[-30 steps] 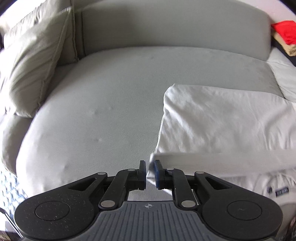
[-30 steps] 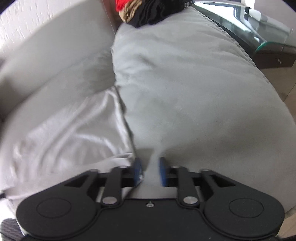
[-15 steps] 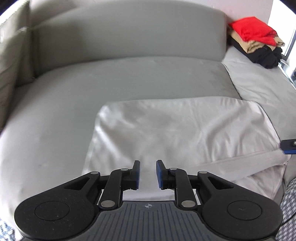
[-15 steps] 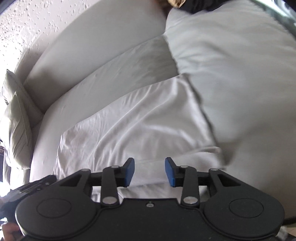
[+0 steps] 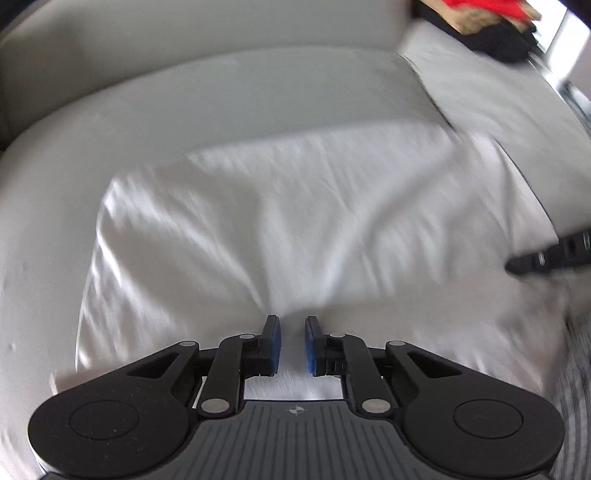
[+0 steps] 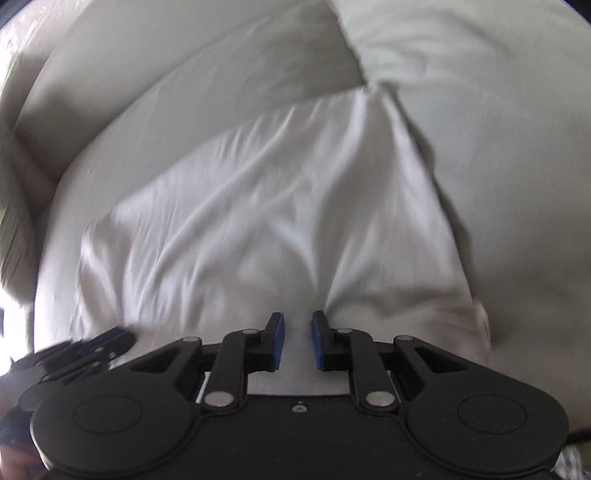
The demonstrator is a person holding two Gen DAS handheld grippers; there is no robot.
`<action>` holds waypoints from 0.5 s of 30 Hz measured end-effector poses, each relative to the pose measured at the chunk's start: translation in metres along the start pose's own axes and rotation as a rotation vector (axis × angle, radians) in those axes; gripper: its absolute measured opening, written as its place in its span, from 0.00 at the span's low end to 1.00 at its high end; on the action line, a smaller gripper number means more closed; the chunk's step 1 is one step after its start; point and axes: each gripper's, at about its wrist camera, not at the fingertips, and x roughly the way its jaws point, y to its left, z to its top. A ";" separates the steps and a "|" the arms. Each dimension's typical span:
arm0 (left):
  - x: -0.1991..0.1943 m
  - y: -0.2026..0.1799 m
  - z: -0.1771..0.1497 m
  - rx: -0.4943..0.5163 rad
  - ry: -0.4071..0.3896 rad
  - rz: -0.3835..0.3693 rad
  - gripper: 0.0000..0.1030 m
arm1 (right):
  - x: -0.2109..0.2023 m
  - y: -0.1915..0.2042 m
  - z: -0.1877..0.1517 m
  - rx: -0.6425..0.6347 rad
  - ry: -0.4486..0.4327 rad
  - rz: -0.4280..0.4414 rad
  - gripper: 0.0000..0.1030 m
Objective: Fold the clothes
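Note:
A white garment (image 5: 288, 229) lies spread and wrinkled on the grey sofa seat (image 5: 192, 110); it also shows in the right wrist view (image 6: 266, 221). My left gripper (image 5: 291, 345) is open and empty, low over the garment's near edge. My right gripper (image 6: 298, 341) is open and empty over the same near edge. The right gripper's black finger (image 5: 546, 256) pokes in at the right of the left wrist view. The left gripper (image 6: 88, 347) shows at the lower left of the right wrist view. Both views are motion-blurred.
A pile of red, tan and black clothes (image 5: 491, 26) sits at the back right on the sofa. The sofa backrest (image 5: 221, 37) curves behind the seat. A cushion (image 6: 14, 206) stands at the left. A second seat cushion (image 6: 498, 110) lies to the right.
Both grippers have let go of the garment's edge, opened and swung toward the middle of the garment. They have come lower and closer to each other over its near edge.

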 end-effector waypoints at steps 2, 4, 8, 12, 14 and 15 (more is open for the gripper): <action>-0.029 -0.008 -0.029 0.076 0.006 -0.055 0.09 | -0.015 -0.002 -0.022 -0.012 0.091 0.065 0.16; -0.057 -0.005 -0.058 0.089 -0.032 -0.092 0.15 | -0.038 -0.007 -0.048 -0.048 0.072 0.094 0.17; -0.084 0.017 -0.082 -0.017 -0.143 -0.047 0.16 | -0.072 -0.026 -0.068 0.004 -0.064 0.141 0.22; -0.080 0.029 -0.072 -0.130 -0.206 0.004 0.15 | -0.077 -0.029 -0.064 0.057 -0.223 0.131 0.22; -0.072 0.024 -0.063 -0.141 -0.222 0.027 0.15 | -0.070 -0.024 -0.060 0.057 -0.272 0.115 0.22; -0.065 0.020 -0.058 -0.138 -0.225 0.042 0.15 | -0.064 -0.021 -0.057 0.050 -0.285 0.101 0.22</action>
